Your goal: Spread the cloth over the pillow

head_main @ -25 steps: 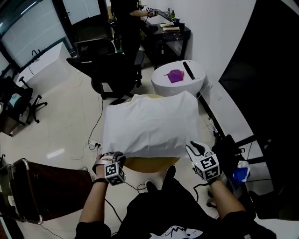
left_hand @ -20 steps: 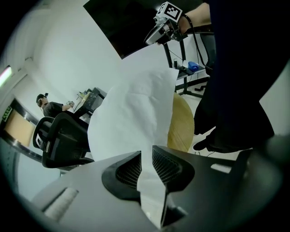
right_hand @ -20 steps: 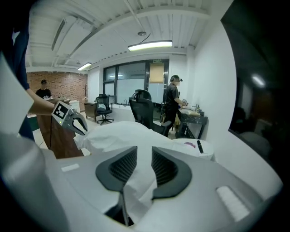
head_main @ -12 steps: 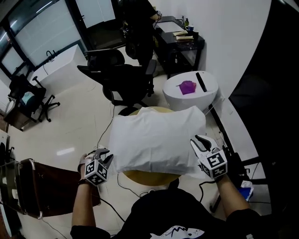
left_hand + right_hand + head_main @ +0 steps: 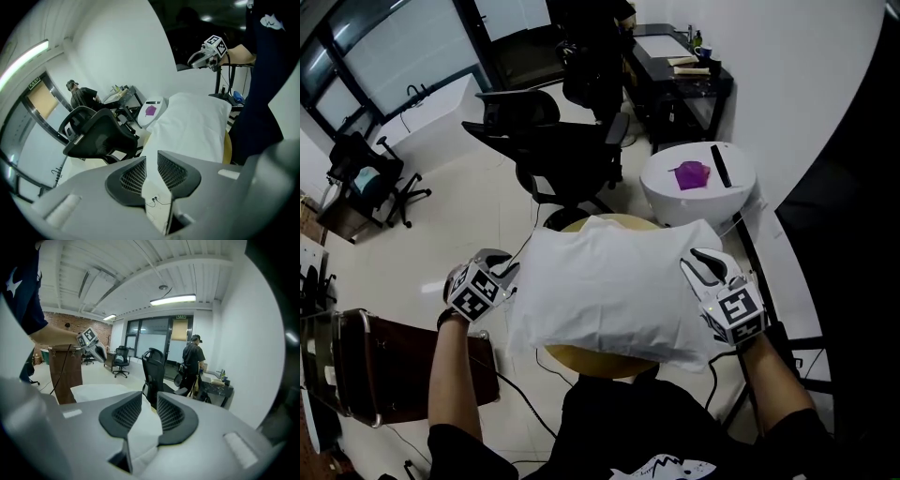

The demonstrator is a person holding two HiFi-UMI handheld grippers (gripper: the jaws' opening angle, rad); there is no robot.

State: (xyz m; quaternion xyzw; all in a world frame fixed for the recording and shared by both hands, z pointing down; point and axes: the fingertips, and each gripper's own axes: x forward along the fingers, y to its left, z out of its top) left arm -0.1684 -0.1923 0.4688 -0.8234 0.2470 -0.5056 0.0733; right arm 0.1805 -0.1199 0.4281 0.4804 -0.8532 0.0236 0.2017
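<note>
A white cloth (image 5: pixel 609 281) lies draped over the pillow, which it hides, on a round yellowish table (image 5: pixel 600 361). My left gripper (image 5: pixel 508 274) is at the cloth's left edge, and a thin edge of cloth runs in between its jaws (image 5: pixel 151 161), shut on it. On the right side, my right gripper (image 5: pixel 701 265) is shut on a bunched fold of the cloth (image 5: pixel 140 432). Each gripper also shows in the other's view: the right gripper (image 5: pixel 194 60) beyond the cloth (image 5: pixel 192 122), the left gripper (image 5: pixel 101 354) over the flat cloth (image 5: pixel 101 390).
A low round white table (image 5: pixel 727 202) behind the pillow carries a purple item (image 5: pixel 692 174) and a black bar (image 5: pixel 719 165). A black office chair (image 5: pixel 567 155) stands at the back left, a brown chair (image 5: pixel 384 361) to my left. Cables lie on the floor. A person (image 5: pixel 193 363) stands at the far desk.
My left gripper has moved from the cloth's front left corner outward and then forward along its left side. The right gripper has moved slightly forward on the right edge.
</note>
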